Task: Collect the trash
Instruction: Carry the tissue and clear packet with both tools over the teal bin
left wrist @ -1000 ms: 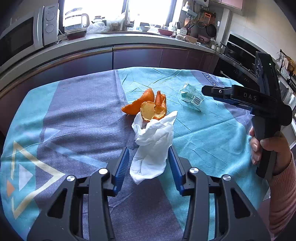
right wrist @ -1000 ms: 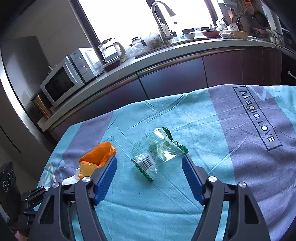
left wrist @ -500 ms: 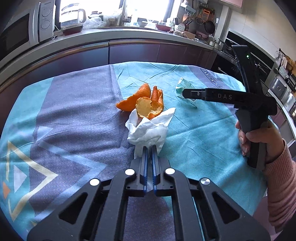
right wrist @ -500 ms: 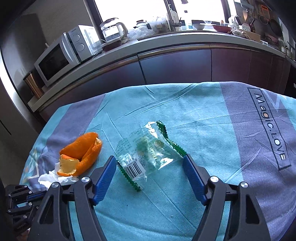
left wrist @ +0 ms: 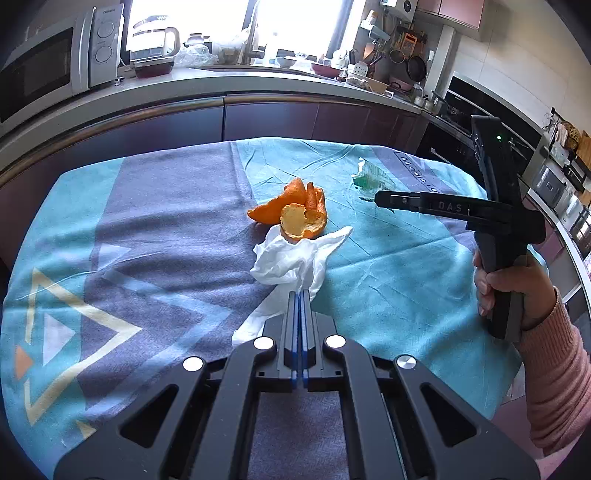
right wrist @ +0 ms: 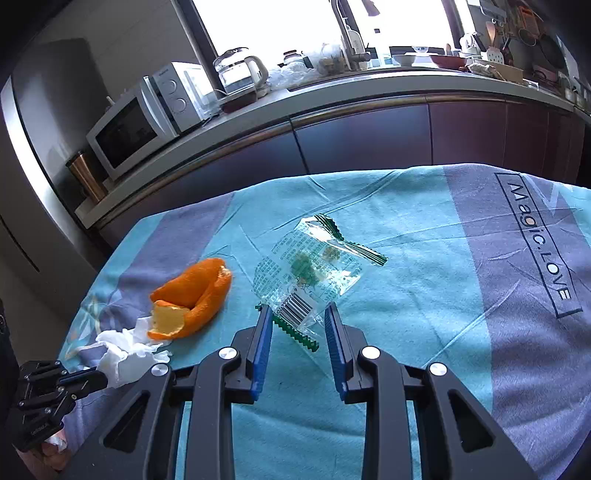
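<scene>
The left gripper (left wrist: 299, 295) has clamped onto the white tissue (left wrist: 291, 260), which still touches the orange peel (left wrist: 295, 214) on the tablecloth (left wrist: 155, 236). The right gripper (right wrist: 298, 314) has just been closing around the clear wrapper (right wrist: 308, 275), pads not yet pressing. Judgement: both items near lift-off

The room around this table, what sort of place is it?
Most likely a home kitchen: a microwave and glass kettle stand on the counter, and a tap rises by the window.

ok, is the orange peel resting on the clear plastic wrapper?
No: the orange peel lies apart from the clear plastic wrapper, teal cloth between them.
</scene>
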A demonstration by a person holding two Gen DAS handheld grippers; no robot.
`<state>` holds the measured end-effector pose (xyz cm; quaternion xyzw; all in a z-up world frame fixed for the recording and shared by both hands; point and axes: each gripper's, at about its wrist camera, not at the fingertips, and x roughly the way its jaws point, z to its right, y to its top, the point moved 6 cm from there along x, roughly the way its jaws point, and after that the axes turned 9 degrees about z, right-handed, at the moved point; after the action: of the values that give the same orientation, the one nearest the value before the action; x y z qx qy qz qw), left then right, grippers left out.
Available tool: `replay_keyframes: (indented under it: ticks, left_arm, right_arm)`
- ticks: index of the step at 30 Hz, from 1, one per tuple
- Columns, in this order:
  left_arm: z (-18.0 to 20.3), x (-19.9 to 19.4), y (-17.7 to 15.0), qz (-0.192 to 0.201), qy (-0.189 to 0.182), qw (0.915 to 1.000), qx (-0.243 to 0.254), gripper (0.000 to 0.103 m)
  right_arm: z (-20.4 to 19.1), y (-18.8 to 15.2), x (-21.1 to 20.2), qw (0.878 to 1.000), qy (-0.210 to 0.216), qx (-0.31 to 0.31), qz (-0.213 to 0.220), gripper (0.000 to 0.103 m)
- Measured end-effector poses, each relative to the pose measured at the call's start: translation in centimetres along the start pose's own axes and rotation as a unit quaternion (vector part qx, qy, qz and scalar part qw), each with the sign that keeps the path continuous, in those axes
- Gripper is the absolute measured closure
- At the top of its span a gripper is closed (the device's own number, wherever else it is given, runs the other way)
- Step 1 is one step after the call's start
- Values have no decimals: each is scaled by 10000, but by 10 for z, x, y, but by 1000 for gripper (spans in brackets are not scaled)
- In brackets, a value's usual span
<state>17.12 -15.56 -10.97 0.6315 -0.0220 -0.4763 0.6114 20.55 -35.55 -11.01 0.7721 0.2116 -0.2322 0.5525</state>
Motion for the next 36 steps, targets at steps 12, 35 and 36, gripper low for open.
replay_keyframes:
  ticks: [12,35,36]
  left_arm:
    - [-12,-51,-9,303,144,9994,-26,102]
    - [-85,-154,-52,760,769,9914,-736,102]
    - [-88,-159,-52,790,792,9908,-767,102]
  right_arm:
    - [-59,-16,-44,9962,798,-207,271,76]
    - [-168,-62,-53,9790,1945,-596,-93,76]
    - [-174,-63,-53,9779,1992,-632,-116,76]
